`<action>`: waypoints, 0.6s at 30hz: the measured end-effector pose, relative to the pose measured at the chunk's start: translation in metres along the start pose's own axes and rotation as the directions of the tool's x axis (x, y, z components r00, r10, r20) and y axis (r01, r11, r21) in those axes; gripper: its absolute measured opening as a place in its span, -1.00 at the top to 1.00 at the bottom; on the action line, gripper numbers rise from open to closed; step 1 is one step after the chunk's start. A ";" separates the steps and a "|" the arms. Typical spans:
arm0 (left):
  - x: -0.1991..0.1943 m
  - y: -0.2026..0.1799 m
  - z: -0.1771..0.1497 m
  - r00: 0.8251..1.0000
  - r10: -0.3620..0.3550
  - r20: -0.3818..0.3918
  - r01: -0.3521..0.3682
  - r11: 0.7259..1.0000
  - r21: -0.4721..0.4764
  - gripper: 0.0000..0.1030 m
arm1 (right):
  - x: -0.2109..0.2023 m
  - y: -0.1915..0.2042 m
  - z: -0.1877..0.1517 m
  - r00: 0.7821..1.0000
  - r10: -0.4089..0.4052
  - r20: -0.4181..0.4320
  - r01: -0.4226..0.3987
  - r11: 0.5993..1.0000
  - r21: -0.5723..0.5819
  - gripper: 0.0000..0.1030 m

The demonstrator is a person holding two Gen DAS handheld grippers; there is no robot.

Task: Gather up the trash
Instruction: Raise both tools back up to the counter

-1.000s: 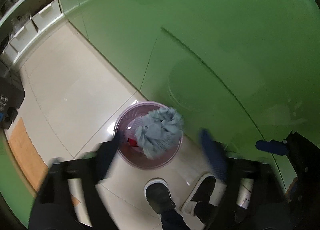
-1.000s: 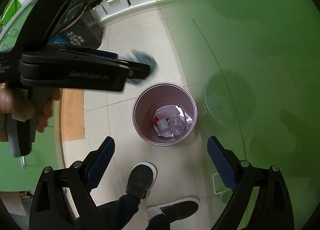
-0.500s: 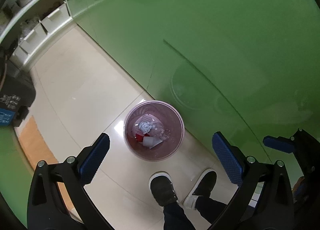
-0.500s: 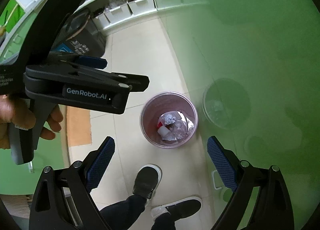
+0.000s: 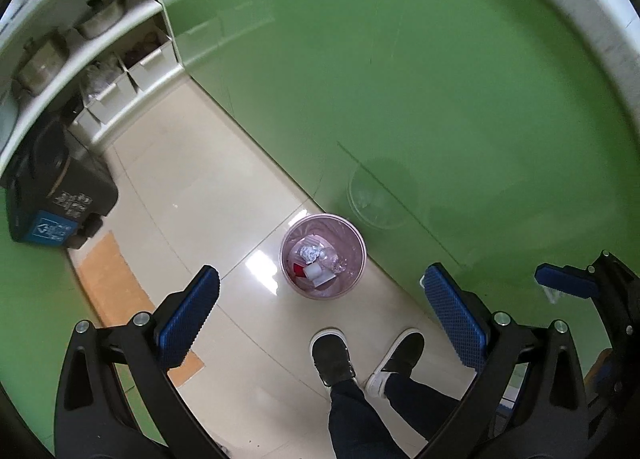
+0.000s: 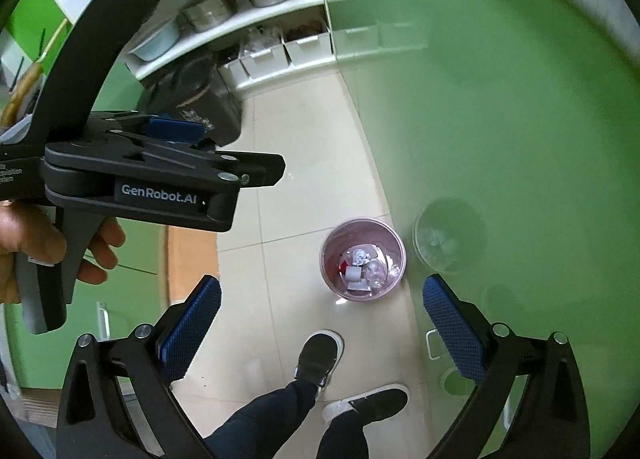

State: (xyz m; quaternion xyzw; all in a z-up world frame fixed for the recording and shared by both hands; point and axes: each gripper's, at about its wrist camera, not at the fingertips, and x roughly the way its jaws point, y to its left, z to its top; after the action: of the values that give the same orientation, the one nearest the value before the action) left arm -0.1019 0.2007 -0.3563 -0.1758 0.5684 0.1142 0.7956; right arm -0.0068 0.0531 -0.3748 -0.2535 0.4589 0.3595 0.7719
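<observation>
A pink bin (image 5: pixel 357 279) stands on the tiled floor far below both grippers, against a green cabinet front. In it lie a grey crumpled wad (image 5: pixel 308 252), a white cup (image 5: pixel 320 274), something red and clear plastic. My left gripper (image 5: pixel 321 276) hangs high over the bin, open, with nothing between its blue pads. My right gripper (image 6: pixel 322 285) points down at the same bin (image 6: pixel 362 222); its jaws are opening and nothing is between them. The left gripper (image 6: pixel 160 179) also shows in the right wrist view, held by a hand.
The person's two dark shoes (image 5: pixel 332 355) stand just in front of the bin. A green cabinet front (image 5: pixel 440 99) runs along the right. Shelves with pots (image 6: pixel 224 7) and white boxes, a black appliance (image 5: pixel 60 187) and an orange mat (image 5: pixel 108 279) lie to the left.
The grey wad that hung between my left fingers a second ago now lies in the bin. Both grippers have risen, and the bin looks smaller and farther off.
</observation>
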 end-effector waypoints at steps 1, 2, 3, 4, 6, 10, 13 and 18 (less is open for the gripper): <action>-0.012 -0.001 0.001 1.000 0.002 0.006 -0.002 1.000 0.000 -0.94 | -0.008 0.002 0.002 1.000 0.000 0.005 0.000 1.000 -0.003 -0.88; -0.027 -0.003 0.003 1.000 0.006 0.015 -0.006 1.000 0.004 -0.94 | -0.020 0.006 0.005 1.000 -0.001 0.012 0.001 1.000 -0.009 -0.88; -0.039 -0.004 0.005 1.000 0.012 0.022 -0.012 1.000 0.006 -0.94 | -0.030 0.009 0.007 1.000 -0.001 0.018 0.001 1.000 -0.012 -0.88; -0.051 -0.006 0.006 0.999 0.014 0.029 -0.014 1.000 0.008 -0.94 | -0.038 0.010 0.010 1.000 -0.001 0.023 0.001 1.000 -0.011 -0.88; -0.077 -0.010 0.009 0.999 0.016 0.046 -0.017 1.000 0.015 -0.94 | -0.061 0.012 0.016 0.999 -0.002 0.041 0.002 1.000 -0.008 -0.88; -0.117 -0.023 0.016 0.997 0.012 0.079 -0.014 0.999 0.035 -0.94 | -0.103 0.010 0.022 0.996 -0.015 0.086 0.015 1.000 0.000 -0.88; -0.145 -0.036 0.027 0.995 -0.002 0.102 -0.004 0.998 0.062 -0.94 | -0.133 0.001 0.024 0.993 -0.030 0.118 0.028 0.999 0.020 -0.88; -0.173 -0.068 0.050 0.989 -0.036 0.140 0.018 0.992 0.128 -0.94 | -0.181 -0.028 0.026 0.980 -0.088 0.177 0.075 0.994 0.078 -0.88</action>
State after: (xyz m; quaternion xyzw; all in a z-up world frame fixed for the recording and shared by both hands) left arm -0.0892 0.1620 -0.1681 -0.1240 0.5139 0.0793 0.8451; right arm -0.0290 -0.0035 -0.2004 -0.2110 0.3887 0.3325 0.8330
